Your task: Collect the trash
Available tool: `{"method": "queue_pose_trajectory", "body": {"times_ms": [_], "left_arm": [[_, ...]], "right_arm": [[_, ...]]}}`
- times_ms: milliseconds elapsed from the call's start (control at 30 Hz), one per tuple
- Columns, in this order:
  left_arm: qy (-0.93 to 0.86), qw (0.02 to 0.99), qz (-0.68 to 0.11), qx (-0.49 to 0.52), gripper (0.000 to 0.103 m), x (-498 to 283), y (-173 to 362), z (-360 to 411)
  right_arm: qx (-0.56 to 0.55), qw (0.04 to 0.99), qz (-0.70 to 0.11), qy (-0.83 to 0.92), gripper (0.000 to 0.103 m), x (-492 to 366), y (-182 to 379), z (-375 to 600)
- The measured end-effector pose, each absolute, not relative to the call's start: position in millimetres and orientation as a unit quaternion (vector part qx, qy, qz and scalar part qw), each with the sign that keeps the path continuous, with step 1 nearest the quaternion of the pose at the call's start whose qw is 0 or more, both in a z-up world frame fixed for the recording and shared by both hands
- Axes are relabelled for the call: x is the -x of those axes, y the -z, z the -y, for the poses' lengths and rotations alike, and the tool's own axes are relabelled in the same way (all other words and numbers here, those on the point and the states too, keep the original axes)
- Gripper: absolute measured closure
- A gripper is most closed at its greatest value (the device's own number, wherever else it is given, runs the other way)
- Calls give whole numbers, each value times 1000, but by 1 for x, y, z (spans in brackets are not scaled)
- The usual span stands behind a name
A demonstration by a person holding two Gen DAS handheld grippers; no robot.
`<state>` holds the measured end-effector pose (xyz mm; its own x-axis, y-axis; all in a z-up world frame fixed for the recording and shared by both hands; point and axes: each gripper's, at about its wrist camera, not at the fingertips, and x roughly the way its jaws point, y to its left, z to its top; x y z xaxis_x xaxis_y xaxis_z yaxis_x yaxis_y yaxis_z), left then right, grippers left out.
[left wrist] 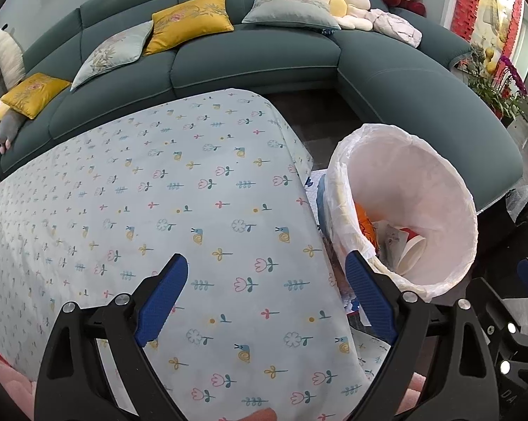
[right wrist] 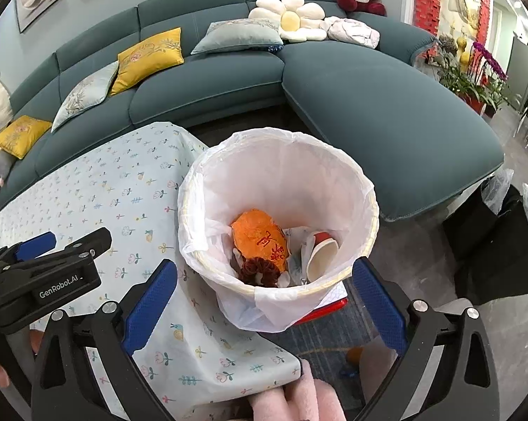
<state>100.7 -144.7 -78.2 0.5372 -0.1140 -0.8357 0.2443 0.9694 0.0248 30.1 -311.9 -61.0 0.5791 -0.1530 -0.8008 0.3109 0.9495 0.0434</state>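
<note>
Beside the worktop (right wrist: 130, 189), off its right edge, stood the lined bin (right wrist: 355, 189), placed low so trash could drop in; it held an orange wrapper (right wrist: 260, 242) and a paper cup (right wrist: 322, 254). I held my right gripper (right wrist: 264, 301) released above it, the left gripper (left wrist: 265, 298) released over bare cloth. Open floor lay beyond the sofa (right wrist: 387, 105).

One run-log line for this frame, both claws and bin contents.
left claw: open, over floral tablecloth | right claw: open, above white-lined bin | bin: orange wrapper, paper cup
</note>
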Motion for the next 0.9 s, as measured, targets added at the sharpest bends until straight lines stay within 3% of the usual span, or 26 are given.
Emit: {"method": "queue_pose_trajectory", "body": {"times_ms": [900], "left_arm": [[84,879,-465,-67,16,-95,76,136]], "right_arm": [[-60,882,-449,130,7,-34,65,296]]}}
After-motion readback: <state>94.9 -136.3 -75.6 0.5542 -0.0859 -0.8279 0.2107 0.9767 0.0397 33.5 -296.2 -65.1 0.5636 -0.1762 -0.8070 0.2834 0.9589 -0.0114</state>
